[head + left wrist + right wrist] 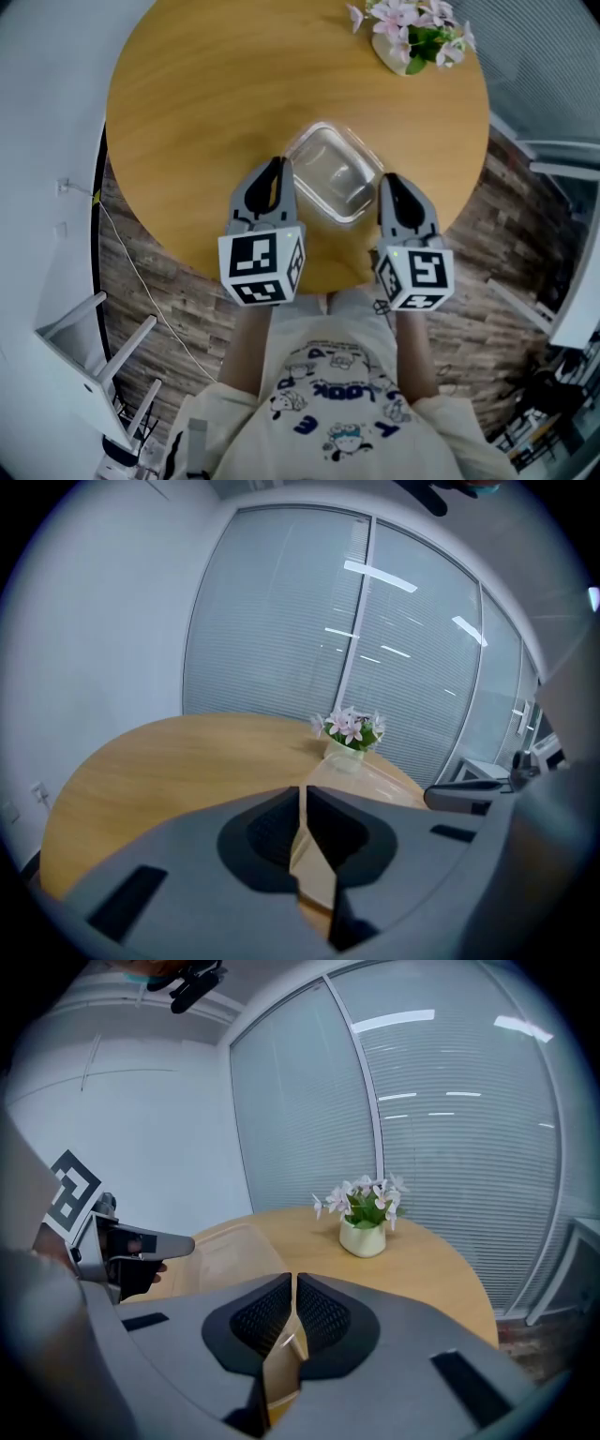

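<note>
Box [333, 173] is clear plastic, so its walls are hard to trace. In the left gripper view it shows only as a pale sheen [375, 782] right of the jaws, and in the right gripper view as a faint shape [220, 1251] left of them. Can't tell whether either tip touches its rim. The head view puts both tips right at its sides, w/ the box between them. Gripper bodies and marker cubes hide the person's hands.

Left gripper [277, 169] is clenched, jaws pressed together at the tips w/ nothing between them [303, 794]. Right gripper [389, 183] is clenched too, only a thin slit showing [292, 1283], nothing caught in it.

Box sits on the round table [206, 103] near the edge closest to the person, approx. mid-width. Flower pot [403, 37] stands at the far rim, well apart from the box, and its top is cut off in the head view. It shows whole in both gripper views [349, 735] [364, 1222].

Wide bare wood lies left of and beyond the box. The near edge is close under both grippers. White chair [94, 347] stands on the floor at left, partly cut off. Glass wall w/ blinds [281, 611] runs behind the table.
</note>
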`<state>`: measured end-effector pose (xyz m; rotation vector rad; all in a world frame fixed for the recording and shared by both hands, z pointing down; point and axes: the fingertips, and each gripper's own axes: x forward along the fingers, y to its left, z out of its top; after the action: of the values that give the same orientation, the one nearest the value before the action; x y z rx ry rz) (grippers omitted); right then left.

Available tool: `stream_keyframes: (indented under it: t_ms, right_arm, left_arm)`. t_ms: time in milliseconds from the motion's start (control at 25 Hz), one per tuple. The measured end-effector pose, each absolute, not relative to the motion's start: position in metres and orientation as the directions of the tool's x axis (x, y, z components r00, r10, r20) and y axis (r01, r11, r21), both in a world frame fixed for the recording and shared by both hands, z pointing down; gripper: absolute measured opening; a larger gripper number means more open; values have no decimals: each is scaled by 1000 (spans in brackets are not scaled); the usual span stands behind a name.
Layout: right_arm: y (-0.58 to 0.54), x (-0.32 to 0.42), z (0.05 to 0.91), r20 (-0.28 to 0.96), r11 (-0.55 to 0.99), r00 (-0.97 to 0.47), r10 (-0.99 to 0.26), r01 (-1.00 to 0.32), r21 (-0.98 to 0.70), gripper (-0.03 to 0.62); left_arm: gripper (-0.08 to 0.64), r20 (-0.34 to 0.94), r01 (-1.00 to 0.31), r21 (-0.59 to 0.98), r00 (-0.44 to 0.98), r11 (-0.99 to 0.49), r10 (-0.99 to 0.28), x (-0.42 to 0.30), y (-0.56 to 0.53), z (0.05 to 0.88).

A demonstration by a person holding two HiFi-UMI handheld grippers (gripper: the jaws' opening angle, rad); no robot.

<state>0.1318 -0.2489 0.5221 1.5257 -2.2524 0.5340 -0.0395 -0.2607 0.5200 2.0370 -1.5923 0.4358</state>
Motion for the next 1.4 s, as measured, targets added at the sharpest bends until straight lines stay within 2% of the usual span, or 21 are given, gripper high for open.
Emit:
stream_keyframes:
  t_ms: [600, 1400]
  right_arm:
    - [-267, 108, 414, 295, 406, -399, -868, -913, -39, 20]
    - [-275, 92, 325, 111, 444, -440, -891, -896, 11, 20]
  left_arm:
    - [23, 335, -982, 132, 174, -137, -926, -64, -269, 403]
    - [23, 146, -991, 86, 118, -107, -982, -80, -267, 307]
